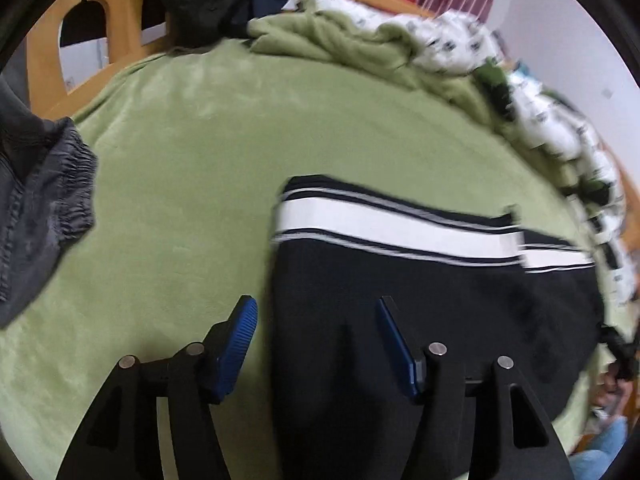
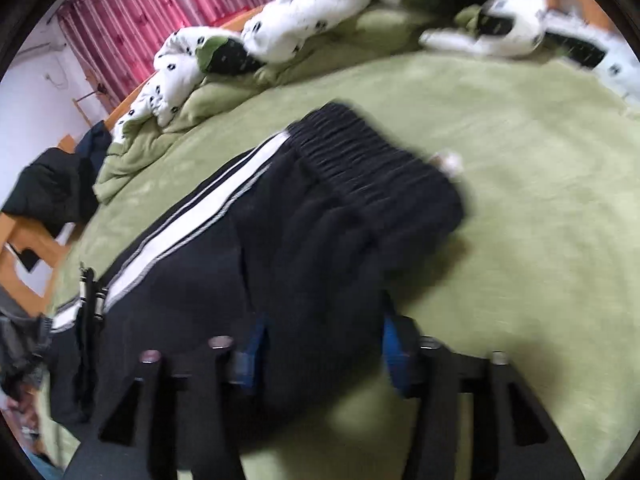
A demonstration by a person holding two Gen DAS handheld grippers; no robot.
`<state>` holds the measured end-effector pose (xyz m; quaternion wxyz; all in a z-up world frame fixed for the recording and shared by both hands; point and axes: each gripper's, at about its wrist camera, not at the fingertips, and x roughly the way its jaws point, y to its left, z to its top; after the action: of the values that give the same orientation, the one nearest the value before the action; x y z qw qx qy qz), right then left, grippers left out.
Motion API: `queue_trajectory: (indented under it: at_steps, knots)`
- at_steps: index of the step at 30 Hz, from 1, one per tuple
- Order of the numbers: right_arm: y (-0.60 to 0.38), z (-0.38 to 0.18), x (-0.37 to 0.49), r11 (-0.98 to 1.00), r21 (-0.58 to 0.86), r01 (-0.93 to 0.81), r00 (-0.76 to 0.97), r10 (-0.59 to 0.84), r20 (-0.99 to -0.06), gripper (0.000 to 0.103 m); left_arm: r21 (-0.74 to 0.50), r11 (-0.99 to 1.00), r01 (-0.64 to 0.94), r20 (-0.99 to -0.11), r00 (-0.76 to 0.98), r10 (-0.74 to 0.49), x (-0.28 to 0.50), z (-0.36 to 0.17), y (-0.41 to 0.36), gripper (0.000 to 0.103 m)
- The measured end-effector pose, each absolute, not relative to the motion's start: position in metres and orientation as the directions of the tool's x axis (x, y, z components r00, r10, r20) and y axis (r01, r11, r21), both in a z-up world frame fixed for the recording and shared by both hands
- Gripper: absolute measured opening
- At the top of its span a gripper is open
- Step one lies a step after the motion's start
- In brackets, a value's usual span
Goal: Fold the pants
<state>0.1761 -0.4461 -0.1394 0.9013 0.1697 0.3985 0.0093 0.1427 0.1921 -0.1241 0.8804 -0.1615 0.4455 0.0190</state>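
Left wrist view: your pants [image 1: 400,288] run blurred off the right edge, a grey garment [image 1: 36,216] is cut off at left, rumpled bedding [image 1: 460,52] rings the far side of the green blanket [image 1: 192,152], and your left gripper [image 1: 316,344] stands spread, pinching nothing, over the pants' left edge. Right wrist view: everything is smeared by motion; a white quilt [image 2: 320,12] lies beyond, and your right gripper [image 2: 320,356] is spread with folded pants cloth between its pads, which do not appear to press it.
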Motion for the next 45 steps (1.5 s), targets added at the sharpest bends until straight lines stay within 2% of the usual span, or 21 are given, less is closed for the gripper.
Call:
queue_trajectory:
  at_steps: [4, 6, 7, 9, 12, 13, 17, 19, 24, 28, 31, 37, 43, 45]
  knots:
    - [-0.461, -0.145, 0.197, 0.907, 0.376, 0.191, 0.671, 0.159, -0.724, 0.061, -0.401, 0.910, -0.105, -0.740, 0.622, -0.254, 0.134, -0.122, 0.173, 0.060]
    - [-0.462, -0.151, 0.216, 0.879, 0.417, 0.232, 0.673, 0.165, -0.721, 0.061, -0.426, 0.900, -0.097, -0.745, 0.601, -0.289, 0.130, -0.134, 0.159, 0.060]
    - [-0.460, -0.152, 0.224, 0.872, 0.418, 0.255, 0.674, 0.150, -0.724, 0.062, -0.410, 0.906, -0.104, -0.762, 0.584, -0.278, 0.129, -0.141, 0.153, 0.060]
    - [-0.452, -0.142, 0.229, 0.892, 0.364, 0.268, 0.700, 0.079, -0.709, 0.051, -0.332, 0.937, -0.106, -0.800, 0.557, -0.221, 0.124, -0.159, 0.139, 0.060]
    - [-0.438, -0.111, 0.224, 0.940, 0.295, 0.173, 0.778, 0.053, -0.626, 0.050, -0.224, 0.972, -0.067, -0.804, 0.576, -0.146, 0.113, -0.165, 0.120, 0.060]
    - [-0.436, -0.107, 0.224, 0.944, 0.282, 0.171, 0.775, 0.048, -0.630, 0.051, -0.215, 0.975, -0.060, -0.804, 0.577, -0.142, 0.112, -0.163, 0.118, 0.061]
    - [-0.434, -0.118, 0.222, 0.974, 0.141, 0.176, 0.645, -0.006, -0.764, 0.054, -0.320, 0.943, -0.087, -0.783, 0.585, -0.212, 0.106, -0.150, 0.128, 0.061]
    - [-0.440, -0.120, 0.198, 0.979, 0.088, 0.186, 0.637, -0.052, -0.769, 0.054, -0.348, 0.932, -0.102, -0.769, 0.600, -0.222, 0.098, -0.142, 0.139, 0.061]
    - [-0.427, -0.095, 0.155, 0.988, 0.073, 0.138, 0.652, -0.035, -0.757, 0.054, -0.341, 0.932, -0.126, -0.756, 0.625, -0.192, 0.071, -0.137, 0.158, 0.063]
    - [-0.374, -0.071, 0.154, 0.997, 0.072, -0.003, 0.673, 0.055, -0.738, 0.054, -0.343, 0.929, -0.140, -0.767, 0.613, -0.191, 0.046, -0.142, 0.167, 0.063]
    - [-0.322, -0.064, 0.165, 0.982, 0.143, -0.125, 0.657, 0.190, -0.730, 0.054, -0.346, 0.920, -0.185, -0.783, 0.597, -0.175, 0.029, -0.150, 0.176, 0.063]
    - [-0.203, -0.083, 0.186, 0.901, 0.284, -0.329, 0.498, 0.421, -0.758, 0.054, -0.388, 0.887, -0.249, -0.787, 0.590, -0.179, 0.003, -0.172, 0.190, 0.063]
    - [-0.123, -0.140, 0.196, 0.865, 0.272, -0.422, 0.277, 0.409, -0.870, 0.053, -0.341, 0.914, -0.221, -0.788, 0.597, -0.150, -0.006, -0.175, 0.180, 0.063]
    - [-0.109, -0.153, 0.195, 0.851, 0.300, -0.430, 0.221, 0.422, -0.879, 0.043, -0.359, 0.907, -0.218, -0.777, 0.609, -0.161, -0.007, -0.176, 0.180, 0.063]
